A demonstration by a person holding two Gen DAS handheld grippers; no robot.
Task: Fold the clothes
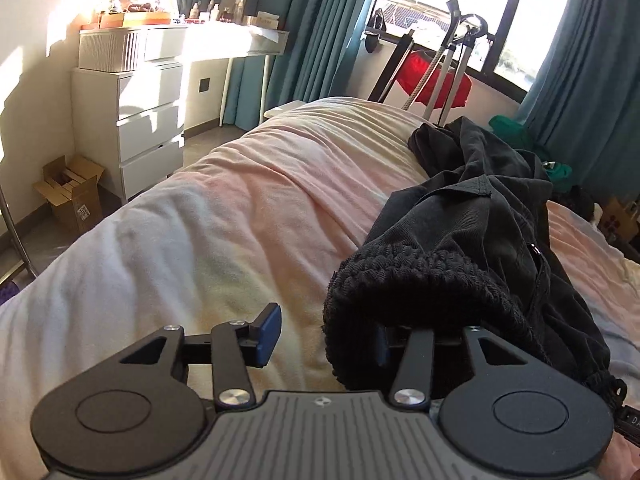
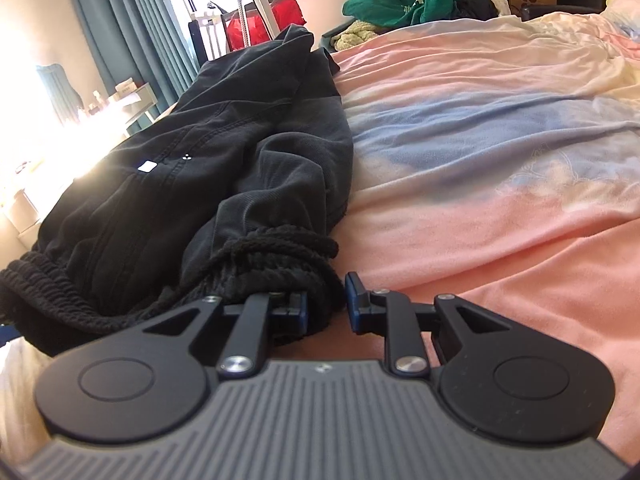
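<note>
Black cotton trousers (image 2: 224, 152) with ribbed knit cuffs lie lengthwise along the pink-and-white bed cover (image 2: 500, 240); soft, limp, light; I would grasp a cuff; left gripper (image 1: 324, 330) released, cuff draped over one finger; right gripper (image 2: 326, 304) clenched on a cuff.

Bright daylight from the window (image 1: 460, 12), blown-out glare over the dresser (image 1: 132, 92); fisheye bending at edges, perhaps slightly soft there.
</note>
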